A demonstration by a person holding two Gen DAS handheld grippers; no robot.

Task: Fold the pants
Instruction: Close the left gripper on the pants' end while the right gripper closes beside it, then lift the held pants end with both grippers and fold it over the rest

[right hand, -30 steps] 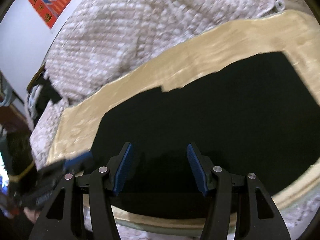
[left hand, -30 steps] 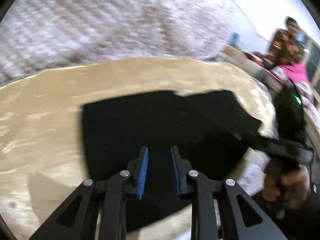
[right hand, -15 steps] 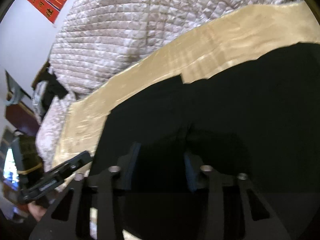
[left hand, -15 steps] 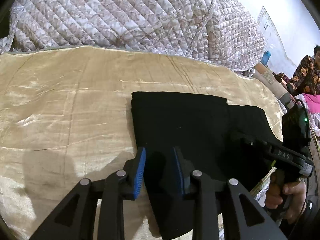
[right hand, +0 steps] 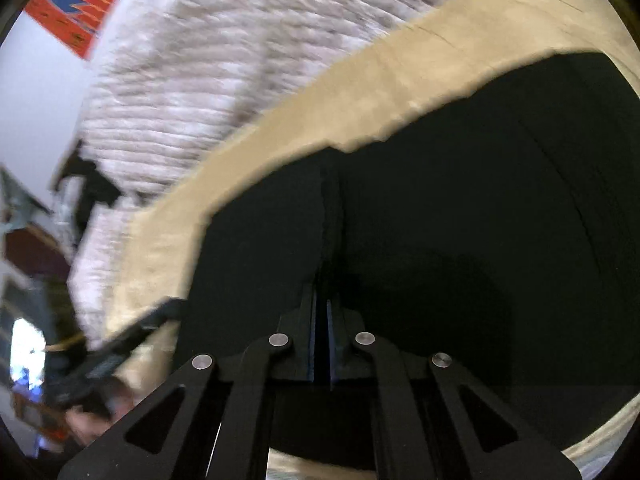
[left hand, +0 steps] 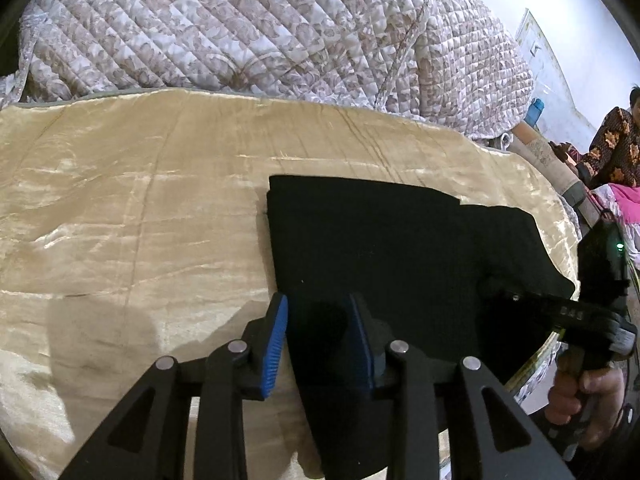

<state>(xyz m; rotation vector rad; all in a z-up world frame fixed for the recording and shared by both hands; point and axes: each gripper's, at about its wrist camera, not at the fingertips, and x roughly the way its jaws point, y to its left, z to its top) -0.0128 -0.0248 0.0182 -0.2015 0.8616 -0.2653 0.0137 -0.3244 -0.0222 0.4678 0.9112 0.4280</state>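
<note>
The black pants (left hand: 384, 248) are seen lying already folded into a compact block on the golden satin sheet (left hand: 132, 216) of the bed, with a quilted floral blanket (left hand: 256, 28) heaped behind. A stepped far edge shows where the layers do not line up exactly.

Since a second ago, the right claw (right hand: 321, 344) has been brought from a wide spread to pressed together, its blue pads almost meeting, and a raised ridge of black fabric is seen running up from between them; the near edge of the pants appears to be pinched there. The right-wrist view is blurred, so motion is judged to be under way. In the left-wrist view the same right claw (left hand: 504, 294) is seen low at the right side of the garment.

The left claw (left hand: 320, 340) is held spread, its blue pads (left hand: 276, 344) apart over the near left corner of the pants, with nothing gripped. It has been kept at much the same opening throughout, while the view has been steadied over the fold.

The change suggests that a further fold or a lift is being prepared: one side is secured, the other not yet. If only the right side is raised, the stack may be skewed.
</note>
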